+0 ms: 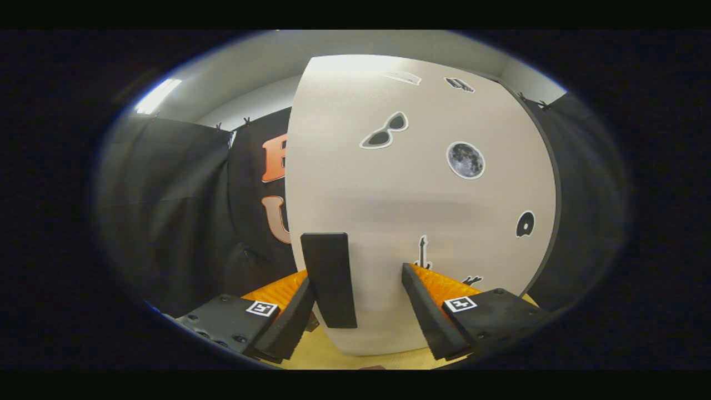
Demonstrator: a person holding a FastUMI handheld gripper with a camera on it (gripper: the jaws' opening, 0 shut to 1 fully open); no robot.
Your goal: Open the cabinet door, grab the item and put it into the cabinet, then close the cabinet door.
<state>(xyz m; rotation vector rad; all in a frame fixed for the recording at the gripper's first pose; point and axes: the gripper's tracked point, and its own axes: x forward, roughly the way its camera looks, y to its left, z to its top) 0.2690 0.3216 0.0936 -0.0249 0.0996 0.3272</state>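
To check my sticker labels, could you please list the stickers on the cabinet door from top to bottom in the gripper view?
White-rimmed sunglasses sticker → round grey moon sticker → black disc sticker → black guitar sticker, on the pale cabinet door; the open gripper straddles its black handle.

One door (389, 211) with one handle (329, 279) is seen, and six stickers are counted on it, among them one moon (465, 160) and one pair of sunglasses (384, 131). Two fingers (427, 311) of one gripper (355, 314) are seen, spread apart.
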